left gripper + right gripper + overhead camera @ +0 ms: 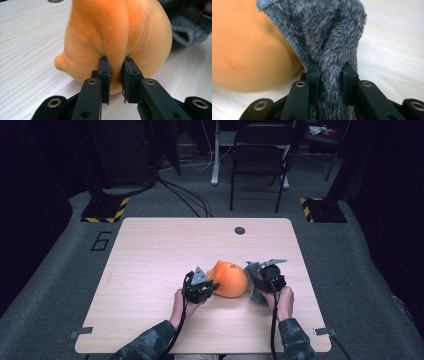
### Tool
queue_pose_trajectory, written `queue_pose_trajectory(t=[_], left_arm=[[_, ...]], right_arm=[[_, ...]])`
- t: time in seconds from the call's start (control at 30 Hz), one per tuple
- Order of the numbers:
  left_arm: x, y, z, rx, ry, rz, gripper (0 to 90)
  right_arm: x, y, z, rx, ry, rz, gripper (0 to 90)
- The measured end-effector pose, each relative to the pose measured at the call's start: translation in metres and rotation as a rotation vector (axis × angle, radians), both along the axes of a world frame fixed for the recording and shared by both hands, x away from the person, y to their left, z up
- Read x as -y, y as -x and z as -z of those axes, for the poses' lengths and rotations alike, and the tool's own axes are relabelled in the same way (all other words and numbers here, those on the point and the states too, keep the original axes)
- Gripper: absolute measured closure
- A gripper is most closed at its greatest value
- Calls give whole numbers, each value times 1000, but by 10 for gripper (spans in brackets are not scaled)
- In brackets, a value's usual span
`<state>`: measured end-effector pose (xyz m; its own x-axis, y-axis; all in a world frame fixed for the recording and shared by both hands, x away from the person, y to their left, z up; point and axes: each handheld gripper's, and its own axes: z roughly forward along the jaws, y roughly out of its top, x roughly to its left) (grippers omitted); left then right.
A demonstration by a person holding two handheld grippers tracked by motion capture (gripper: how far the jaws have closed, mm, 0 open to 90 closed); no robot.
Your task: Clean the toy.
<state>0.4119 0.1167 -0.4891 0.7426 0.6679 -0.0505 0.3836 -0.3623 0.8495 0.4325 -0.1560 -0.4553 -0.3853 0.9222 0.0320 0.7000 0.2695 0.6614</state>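
Orange plush toy sits mid-bench. Left tool clamped on a fold of its plush, likely to steady it. Right tool clamped on grey fuzzy cloth touching the toy, probably clothing for it.

On table, near front edge: plush in middle, left gripper touching its left side, cloth just beside its right, in right gripper. Chair behind table.
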Motion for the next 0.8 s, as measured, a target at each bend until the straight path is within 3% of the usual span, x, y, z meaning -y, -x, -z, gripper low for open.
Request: queue_pose_trajectory(t=[0.03,0.1,0.23,0.33,0.37,0.4,0.43,0.5,0.57,0.63,0.67,0.7,0.8], left_arm=[[0,0,0,1,-4,4,780],[0,0,-1,-3,-5,6,772],[0,2,-4,7,-21,6,687],[0,4,-8,25,-23,-5,563],[0,4,-11,32,-23,-2,563],[2,7,-18,86,-34,-5,477],[2,7,-18,86,-34,-5,449],[5,10,-23,125,-42,-3,407],[12,10,-19,129,-83,9,407],[13,9,-17,130,-85,7,492],[12,9,-15,131,-83,6,492],[12,9,-14,128,-76,8,597],[10,8,-14,125,-59,2,673]], right_arm=[[-1,3,-6,14,-20,4,732],[-7,9,-19,33,-70,-43,732],[-25,11,-17,25,-16,-106,735],[-27,12,-15,36,-14,-108,735],[-27,12,-15,34,-16,-106,735],[-25,12,-15,35,-24,-108,736],[-25,11,-15,40,-19,-118,736],[-28,12,-15,43,-17,-124,736],[-31,13,-16,49,-6,-132,735],[-33,14,-17,55,8,-141,735],[-33,14,-17,55,8,-141,735],[-33,14,-18,53,5,-133,734],[-32,15,-21,53,-2,-123,734]])
